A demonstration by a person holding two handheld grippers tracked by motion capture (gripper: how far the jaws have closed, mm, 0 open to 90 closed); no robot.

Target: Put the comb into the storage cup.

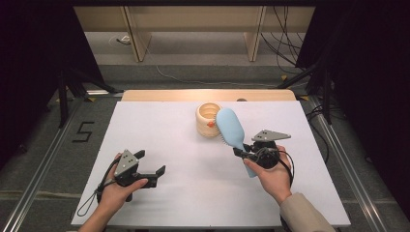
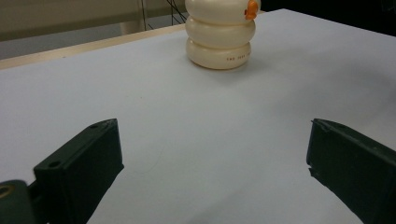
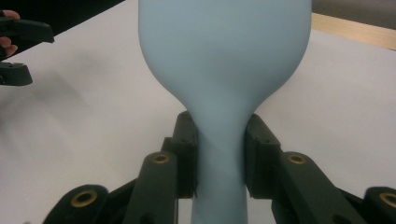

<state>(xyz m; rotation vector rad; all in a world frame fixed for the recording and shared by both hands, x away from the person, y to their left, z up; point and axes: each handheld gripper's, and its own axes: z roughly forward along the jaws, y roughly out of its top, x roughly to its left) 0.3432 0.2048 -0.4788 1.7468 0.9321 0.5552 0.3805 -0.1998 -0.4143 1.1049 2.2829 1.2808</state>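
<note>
A pale blue hairbrush sits just right of centre in the high view, slanting from its handle end at lower right to its broad oval head at upper left, bristles along its lower left edge. In the right gripper view it rises up the middle, smooth back showing, its narrow neck pinched between two black jaws.

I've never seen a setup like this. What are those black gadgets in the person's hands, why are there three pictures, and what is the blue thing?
A person works two hand-held clamps at a white table. One picture looks down from above; each of the others comes from a camera riding on a clamp. The right gripper pinches the neck of a light blue hairbrush, holding it near a cream ribbed cup with an orange detail. The left gripper rests open, holding nothing.
</note>
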